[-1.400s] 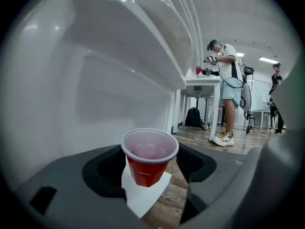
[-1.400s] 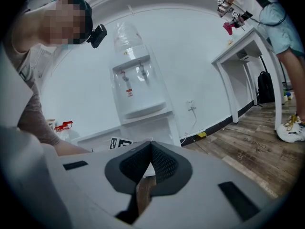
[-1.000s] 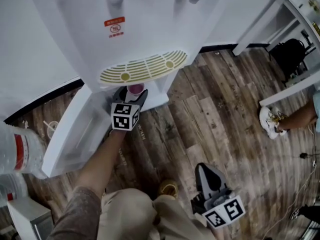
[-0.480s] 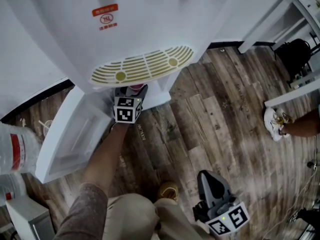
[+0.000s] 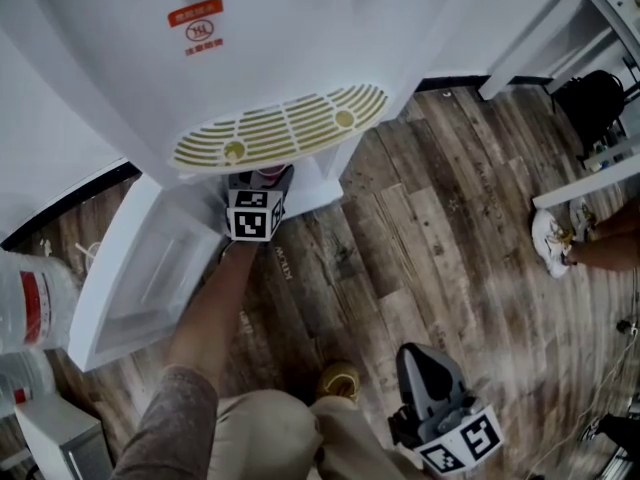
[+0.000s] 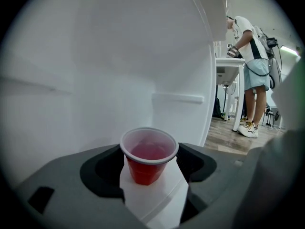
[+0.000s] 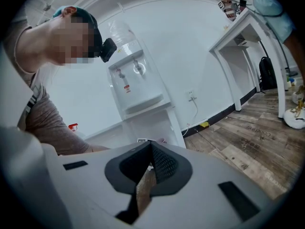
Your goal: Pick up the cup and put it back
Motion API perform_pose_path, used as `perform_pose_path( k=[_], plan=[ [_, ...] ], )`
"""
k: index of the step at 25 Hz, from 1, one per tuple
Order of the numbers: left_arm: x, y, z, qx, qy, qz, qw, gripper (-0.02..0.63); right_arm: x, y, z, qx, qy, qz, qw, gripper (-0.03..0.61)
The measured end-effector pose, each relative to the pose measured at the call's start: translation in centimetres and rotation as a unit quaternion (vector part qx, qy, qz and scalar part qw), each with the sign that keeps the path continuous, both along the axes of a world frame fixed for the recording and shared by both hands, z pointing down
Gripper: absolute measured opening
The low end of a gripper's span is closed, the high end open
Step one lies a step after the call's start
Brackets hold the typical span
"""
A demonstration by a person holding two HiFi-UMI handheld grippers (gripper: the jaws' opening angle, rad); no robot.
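Plainly the left tongs (image 5: 268, 174) have the cup (image 6: 148, 154). It stands between the two jaws, which are spread wide. Their inner faces meet the white rim at 9 and 3 o'clock in the left gripper view, so I read this as a pinch on the cup rather than an empty gape.

The cup is red outside and pinkish inside. Whether it holds liquid I cannot tell. Its long axis is upright, mouth up, with no lean that I can see. It sits dead ahead of the tongs, at 12 o'clock along their line, tucked under the drip tray (image 5: 280, 128) of the water dispenser (image 5: 300, 48). Its base is at, or just over, a white ledge (image 6: 159, 202); I cannot tell whether it actually touches.

That gap is what the coming move turns on. The base must be seated flat on the ledge before the jaws part. They should then back away toward 6 o'clock, so neither jaw clips the rim and tips the cup.

The right tongs (image 7: 148, 149) are pressed together with nothing between them. They are held low at 5 o'clock in the head view, over the wooden floor (image 5: 430, 238) and well apart from the cup. The left hand is the nearer one, so the job is its own.
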State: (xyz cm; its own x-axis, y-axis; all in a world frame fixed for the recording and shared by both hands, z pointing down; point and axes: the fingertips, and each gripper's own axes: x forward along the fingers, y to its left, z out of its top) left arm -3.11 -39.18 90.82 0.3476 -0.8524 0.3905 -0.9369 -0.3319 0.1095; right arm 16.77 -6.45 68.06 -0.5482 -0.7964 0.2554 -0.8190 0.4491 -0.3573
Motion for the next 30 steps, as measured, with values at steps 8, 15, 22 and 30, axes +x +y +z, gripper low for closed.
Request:
perform_pose_path(
  k=[8,15,22,30],
  plan=[
    [0.1,0.4,0.4,-0.014,-0.005,-0.004,0.9999,0.337,0.2,0.1,0.1,0.001,0.003,0.003,1.0,0.001],
    [0.3,2.1,-0.5,-0.02,0.006,0.0,0.9998,0.344,0.2,-0.1,-0.2,0.002,0.002,0.011,1.0,0.0],
    [0.5,5.2,-3.2,-0.022,0.046,0.015,0.9986,0.344,0.0,0.1,-0.4,0.005,0.008,0.025,1.0,0.002],
    [-0.1,8.3,-5.5,-0.032,0.05,0.031,0.9977,0.344,-0.3,0.2,-0.6,0.007,0.019,0.038,0.999,0.002]
  ],
)
